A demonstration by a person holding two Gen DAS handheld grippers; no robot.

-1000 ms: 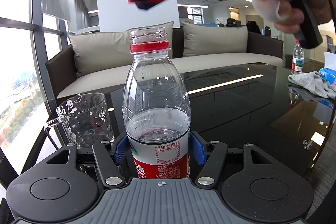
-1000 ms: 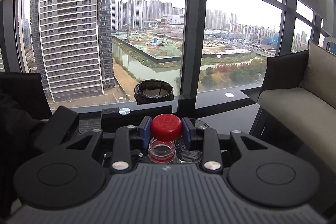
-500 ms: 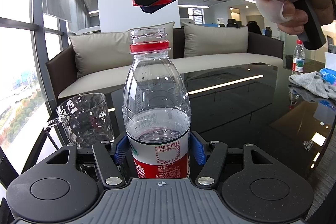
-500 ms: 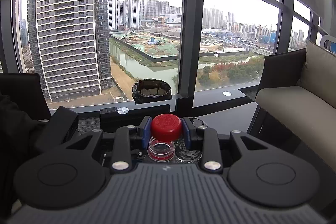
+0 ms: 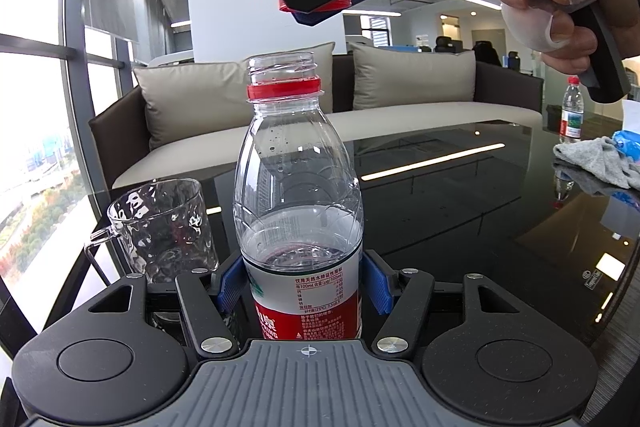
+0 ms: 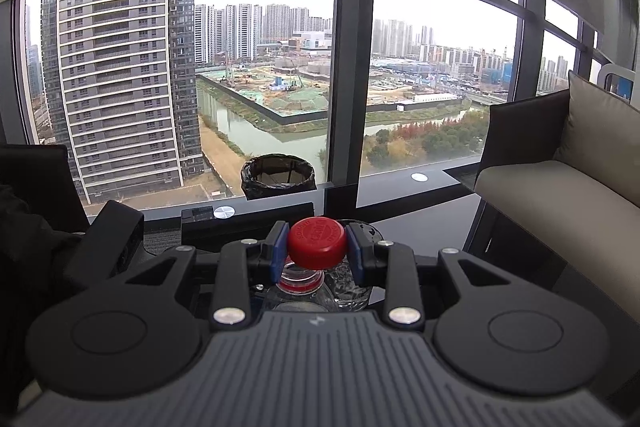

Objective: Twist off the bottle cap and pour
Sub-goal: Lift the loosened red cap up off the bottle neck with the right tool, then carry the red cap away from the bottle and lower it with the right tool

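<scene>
My left gripper [image 5: 308, 291] has its jaws clamped on the bottle [image 5: 298, 195], upright on the worktop [image 5: 460, 211] beside the cup [image 5: 160, 227]. My right gripper [image 6: 317, 247] pinches the cap [image 6: 317, 243] just above the open neck.

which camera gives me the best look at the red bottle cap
The right wrist view: the red cap sits close and central, top face visible, pinched between the right gripper fingers. The left wrist view shows only its edge, a red sliver between those fingers, above the open bottle.
</scene>
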